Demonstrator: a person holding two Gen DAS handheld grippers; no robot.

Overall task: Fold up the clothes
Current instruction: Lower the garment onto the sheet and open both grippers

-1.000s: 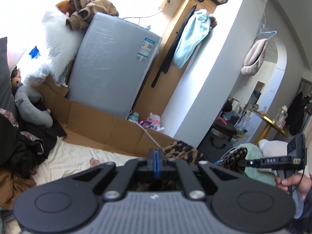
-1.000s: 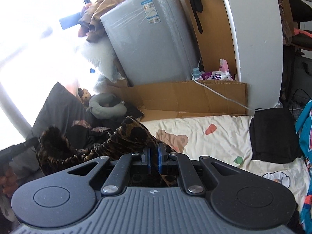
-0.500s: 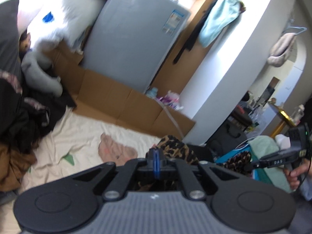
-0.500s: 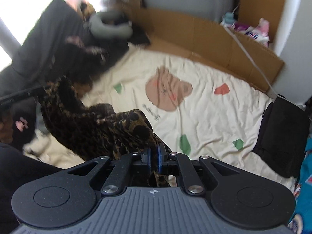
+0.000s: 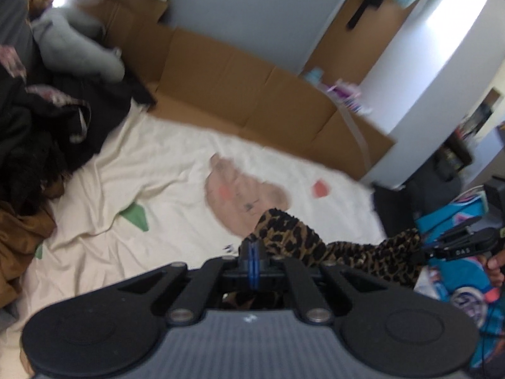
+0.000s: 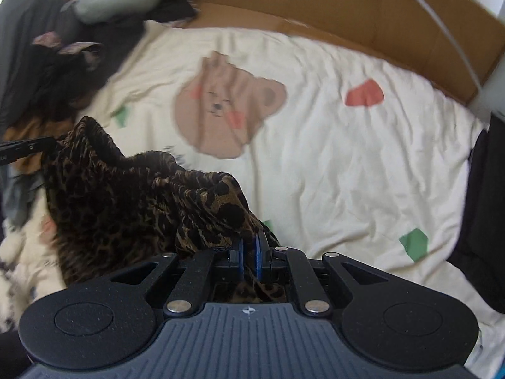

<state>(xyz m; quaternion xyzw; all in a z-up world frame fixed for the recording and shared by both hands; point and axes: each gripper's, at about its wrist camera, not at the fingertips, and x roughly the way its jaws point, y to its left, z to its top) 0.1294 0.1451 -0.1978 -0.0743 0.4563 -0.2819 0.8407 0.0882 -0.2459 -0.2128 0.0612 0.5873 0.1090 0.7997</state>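
Note:
A leopard-print garment [image 5: 341, 249] hangs stretched between both grippers just above a cream bedsheet [image 5: 164, 170] with a bear print. My left gripper [image 5: 253, 260] is shut on one end of it. In the left wrist view the cloth runs right to the other gripper [image 5: 426, 251], held in a hand at the right edge. In the right wrist view my right gripper [image 6: 249, 254] is shut on the leopard-print garment [image 6: 126, 195], which sags left to the left gripper [image 6: 52, 144] at the frame's edge.
A heap of dark clothes [image 5: 38, 132] and a grey neck pillow [image 5: 72, 50] lie at the bed's left. Cardboard [image 5: 252, 94] lines the far side, with a grey appliance [image 5: 249, 9] behind. A black folded item [image 6: 486, 208] sits on the sheet's right edge.
Both grippers have come down toward the bed and tilted downward, carrying the leopard-print garment with them. The views now show the sheet instead of the room's upper part.

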